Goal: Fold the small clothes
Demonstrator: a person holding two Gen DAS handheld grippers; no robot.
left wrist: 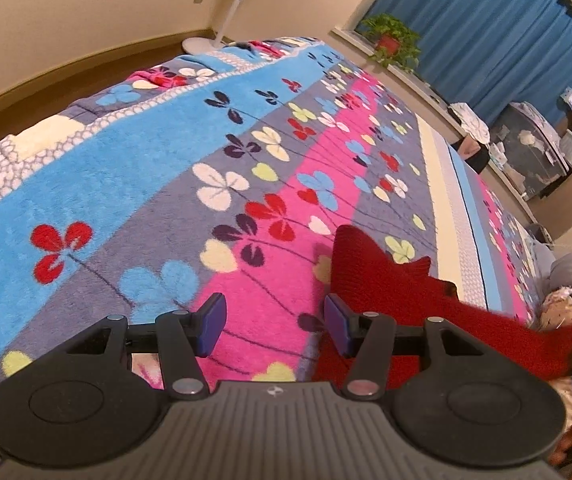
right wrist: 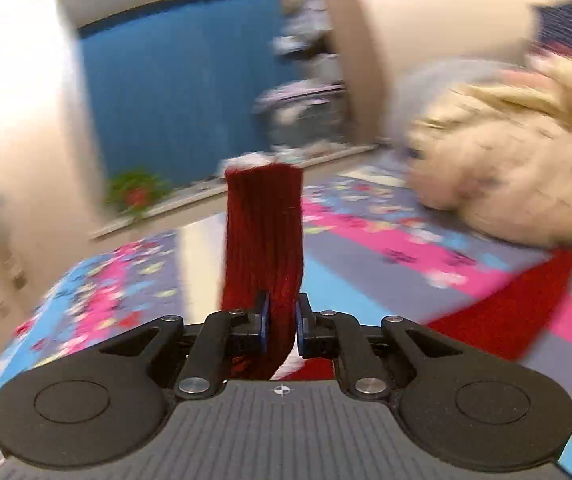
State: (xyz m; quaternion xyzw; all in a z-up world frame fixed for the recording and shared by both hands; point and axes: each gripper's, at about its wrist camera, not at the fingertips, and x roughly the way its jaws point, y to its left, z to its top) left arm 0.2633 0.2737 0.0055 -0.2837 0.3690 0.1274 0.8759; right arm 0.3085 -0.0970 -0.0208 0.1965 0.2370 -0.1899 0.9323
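Note:
A dark red knitted garment lies partly on the flowered blanket and stretches up to the lower right in the left wrist view. My left gripper is open and empty; its right finger sits at the garment's left edge. My right gripper is shut on a ribbed end of the red knitted garment, which sticks up between the fingers. More red fabric lies on the blanket to the right. The right wrist view is blurred by motion.
A cream fluffy garment lies at the far right of the bed. A potted plant stands on the windowsill before blue curtains. A standing fan is beyond the bed's far end. Cluttered shelves line the right side.

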